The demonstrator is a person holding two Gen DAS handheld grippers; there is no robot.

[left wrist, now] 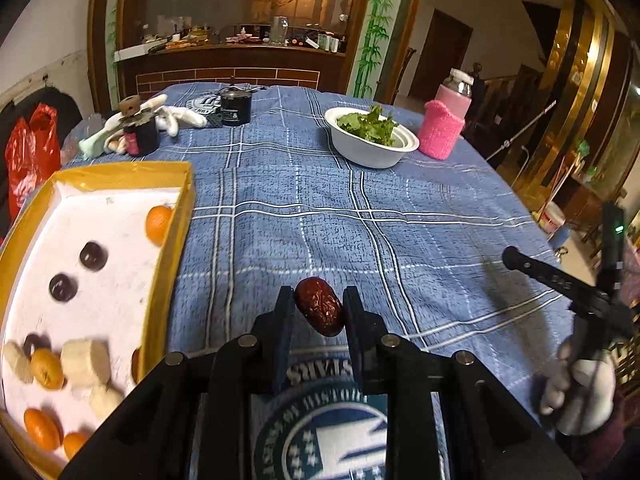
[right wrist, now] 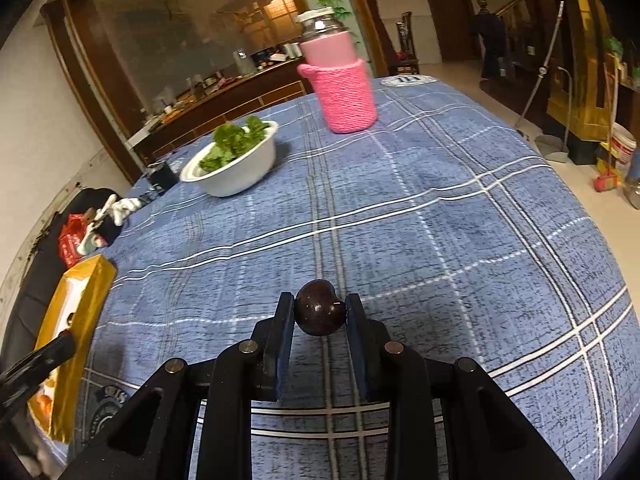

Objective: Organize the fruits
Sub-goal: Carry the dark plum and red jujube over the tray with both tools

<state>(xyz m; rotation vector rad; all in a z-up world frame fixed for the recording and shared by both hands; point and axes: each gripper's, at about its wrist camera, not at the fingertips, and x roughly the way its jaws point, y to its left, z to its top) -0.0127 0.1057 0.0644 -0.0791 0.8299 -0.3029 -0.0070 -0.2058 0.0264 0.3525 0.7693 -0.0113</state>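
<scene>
My left gripper (left wrist: 318,300) is shut on a wrinkled red date (left wrist: 319,306), held above the blue plaid tablecloth just right of the yellow-rimmed tray (left wrist: 170,256). The tray holds small oranges (left wrist: 159,225), dark cherries (left wrist: 93,255) and banana pieces (left wrist: 85,362). My right gripper (right wrist: 320,304) is shut on a dark cherry (right wrist: 319,307) over the cloth, right of the tray (right wrist: 86,276). The right gripper also shows at the right edge of the left wrist view (left wrist: 510,258), held by a white-gloved hand.
A white bowl of green leaves (left wrist: 372,136) (right wrist: 236,160) and a pink-sleeved bottle (left wrist: 446,120) (right wrist: 340,76) stand at the far side. A black jar (left wrist: 236,108), a small dark bottle (left wrist: 138,132) and white gloves (left wrist: 176,116) lie at the far left.
</scene>
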